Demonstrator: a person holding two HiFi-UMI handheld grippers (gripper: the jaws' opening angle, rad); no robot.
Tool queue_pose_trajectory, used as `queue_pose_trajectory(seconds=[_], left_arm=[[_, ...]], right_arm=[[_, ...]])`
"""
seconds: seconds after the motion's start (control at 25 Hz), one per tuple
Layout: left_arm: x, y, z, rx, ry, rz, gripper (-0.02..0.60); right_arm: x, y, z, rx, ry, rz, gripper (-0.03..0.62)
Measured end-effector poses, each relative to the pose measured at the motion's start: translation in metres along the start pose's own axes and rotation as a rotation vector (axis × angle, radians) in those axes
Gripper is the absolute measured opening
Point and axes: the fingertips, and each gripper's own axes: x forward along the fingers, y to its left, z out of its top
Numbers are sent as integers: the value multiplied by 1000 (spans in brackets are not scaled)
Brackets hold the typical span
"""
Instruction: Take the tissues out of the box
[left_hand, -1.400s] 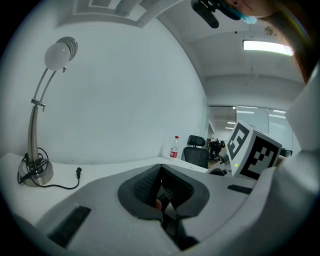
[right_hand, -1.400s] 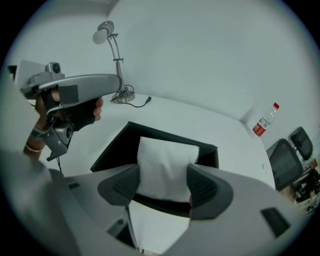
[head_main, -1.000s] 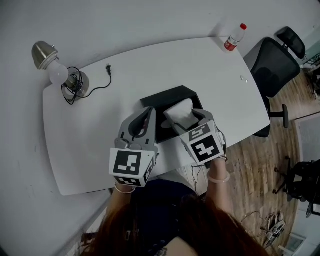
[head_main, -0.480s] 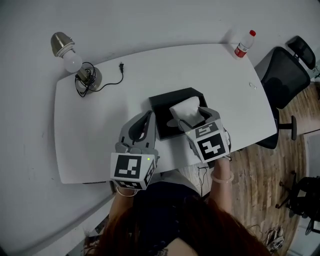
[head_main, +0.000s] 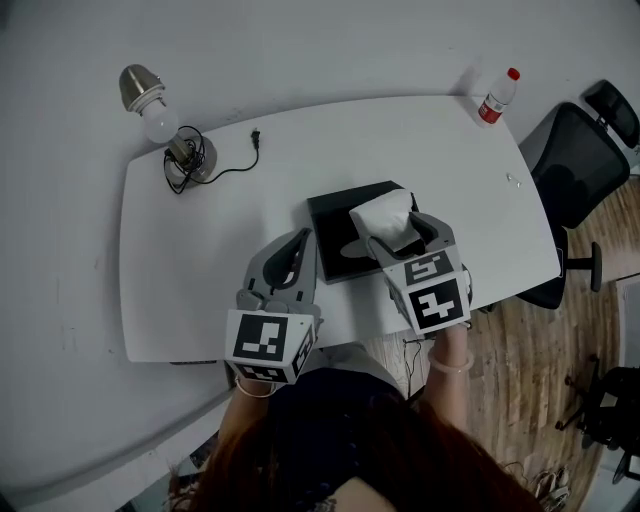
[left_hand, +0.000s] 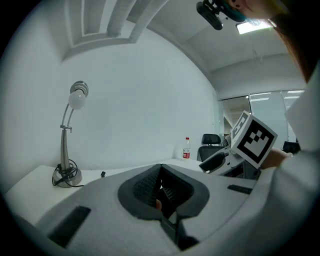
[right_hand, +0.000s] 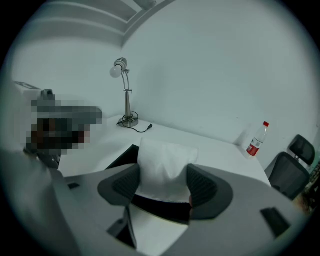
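A black tissue box (head_main: 335, 235) lies on the white table (head_main: 200, 260), with a white tissue (head_main: 384, 215) standing up out of its top. My right gripper (head_main: 402, 226) is open, with one jaw on each side of that tissue (right_hand: 165, 165). The tissue is not squeezed flat between the pads (right_hand: 202, 185). The box (right_hand: 120, 157) shows behind the jaws in the right gripper view. My left gripper (head_main: 300, 242) is shut and empty just left of the box, with its pads (left_hand: 150, 185) closed together.
A silver desk lamp (head_main: 160, 110) with a coiled cable (head_main: 215, 170) stands at the table's far left. A red-capped bottle (head_main: 497, 97) stands at the far right corner. A black office chair (head_main: 580, 150) is beyond the right edge, on the wooden floor.
The head view has shifted, so the table sits further right and lower in it. Both grippers keep their places relative to the box, and the tissue stays between the right jaws.
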Motion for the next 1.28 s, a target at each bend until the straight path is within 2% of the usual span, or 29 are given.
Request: queue_pose_trajectory(seconds=[0.76,1.08,1.28], left_arm=[[-15,4,6,-3,-44,17,21],[-39,12,2,-18,-63,48,20],[-58,13,4,-17,-80,62,21]], right_arm=[[-27,4,11,-45,-185,-84,311],[-46,14,8,-54,-235,-137,311],[-58,25,6,-44,-269,-141,311]])
